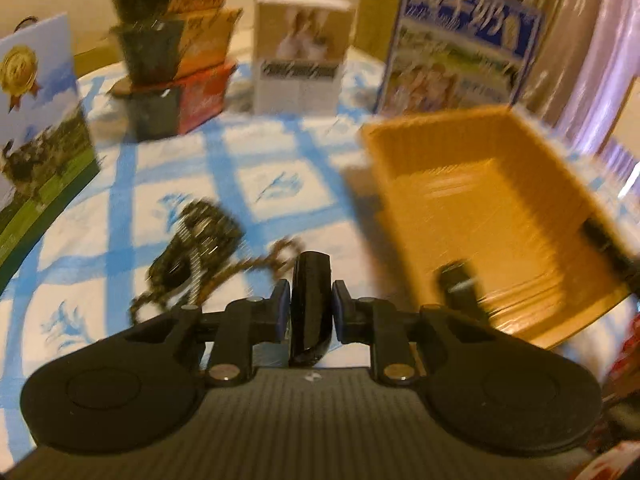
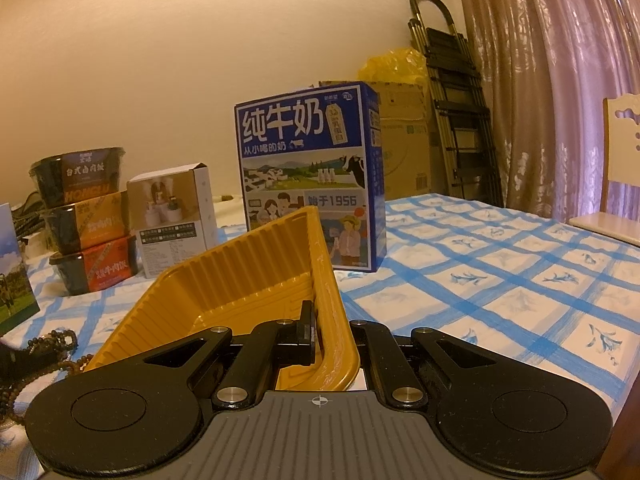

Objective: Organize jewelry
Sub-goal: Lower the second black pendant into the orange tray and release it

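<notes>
Two grippers are at work over a table covered with a blue-and-white checked cloth (image 2: 500,280). The left gripper (image 1: 311,312) has its jaws narrow and pressed on a glossy black bangle (image 1: 311,300), which stands upright between the blue pads (image 1: 285,308). Ahead of this gripper and to its left, a heap of dark jewelry (image 1: 200,240) lies on the cloth, with a brown bead string (image 1: 256,268) running from it toward the fingers. To the front right of it sits the yellow ribbed tray (image 1: 480,200), and the view here is blurred. The right gripper (image 2: 320,334) is closed tight on the near wall of the yellow tray (image 2: 256,276), which is tilted up. Beyond the tray stands a blue milk carton (image 2: 308,176), and far to its left a white box (image 2: 172,216) and stacked food bowls (image 2: 88,220).
</notes>
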Demonstrator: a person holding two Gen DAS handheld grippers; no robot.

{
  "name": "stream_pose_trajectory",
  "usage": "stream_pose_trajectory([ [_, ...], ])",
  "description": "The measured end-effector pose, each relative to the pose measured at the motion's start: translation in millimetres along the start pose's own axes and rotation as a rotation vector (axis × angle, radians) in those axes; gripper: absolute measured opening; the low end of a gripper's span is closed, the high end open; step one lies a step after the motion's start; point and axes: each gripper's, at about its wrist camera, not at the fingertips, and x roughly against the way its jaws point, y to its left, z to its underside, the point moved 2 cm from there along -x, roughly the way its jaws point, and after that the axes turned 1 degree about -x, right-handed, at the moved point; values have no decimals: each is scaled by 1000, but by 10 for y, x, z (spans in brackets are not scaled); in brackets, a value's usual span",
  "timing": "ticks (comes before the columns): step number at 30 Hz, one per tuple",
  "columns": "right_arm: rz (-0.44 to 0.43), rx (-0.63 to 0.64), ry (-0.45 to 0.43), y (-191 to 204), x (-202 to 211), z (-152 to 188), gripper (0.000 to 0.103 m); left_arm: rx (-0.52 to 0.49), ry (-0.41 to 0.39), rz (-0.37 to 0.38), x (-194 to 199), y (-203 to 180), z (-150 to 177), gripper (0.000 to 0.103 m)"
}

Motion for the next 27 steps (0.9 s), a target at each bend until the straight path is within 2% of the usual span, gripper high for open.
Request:
stream_pose_trajectory([
  [5, 0, 0, -3, 11, 3, -6, 5, 32, -43, 151, 117, -347, -169, 19],
  [8, -1, 2, -6, 18, 10, -13, 5, 41, -19, 227, 24, -626, -176, 19],
  [12, -5, 2, -8, 19, 21, -18, 5, 65, 28, 289, -194, -924, -124, 20],
  [16, -8, -1, -10, 6, 22, -22, 5, 82, 51, 298, -393, -1080, -84, 20],
  [20, -10, -4, -9, 9, 22, -24, 5, 134, 86, 296, -536, -1081, -39, 19],
  [22, -10, -9, -8, 4, 19, -25, 5, 161, 88, 306, -515, -1044, -33, 20],
  [27, -10, -7, -9, 6, 17, -24, 5, 182, 22, 338, -227, -884, -76, 21],
])
